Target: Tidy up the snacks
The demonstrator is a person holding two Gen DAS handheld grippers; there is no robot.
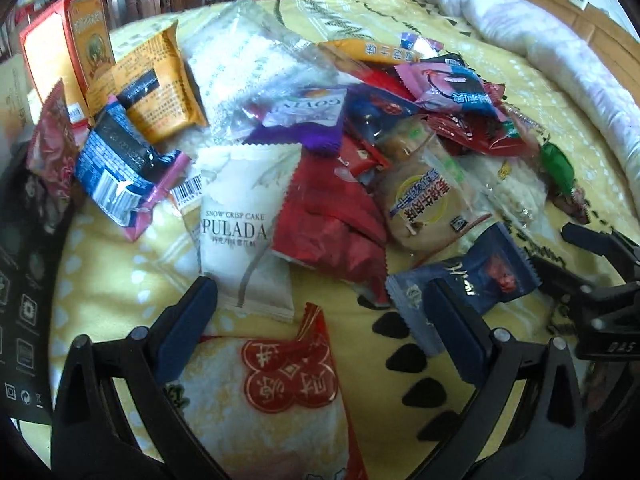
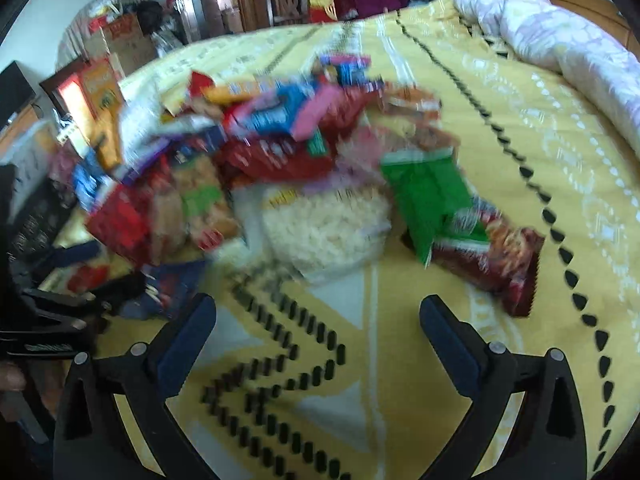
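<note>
While my left gripper (image 1: 320,320) gapes empty over the yellow blanket (image 1: 112,280), the white PULADA packet (image 1: 244,232) lies lengthwise just ahead, whereas my right gripper (image 2: 318,320), also spread empty, faces the blurred snack pile (image 2: 260,152) farther off left.

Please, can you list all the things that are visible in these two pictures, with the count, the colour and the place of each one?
snack packets: many, mixed colours, piled on the blanket
white packet: one, white, near edge of the pile
dark blue packet: one, by the left gripper's finger
green packet: one, right of the pile
orange box: one, upright, far left
blanket: one, yellow, under everything
quilt: one, pale, far right
left gripper: open, empty
right gripper: open, empty
</note>
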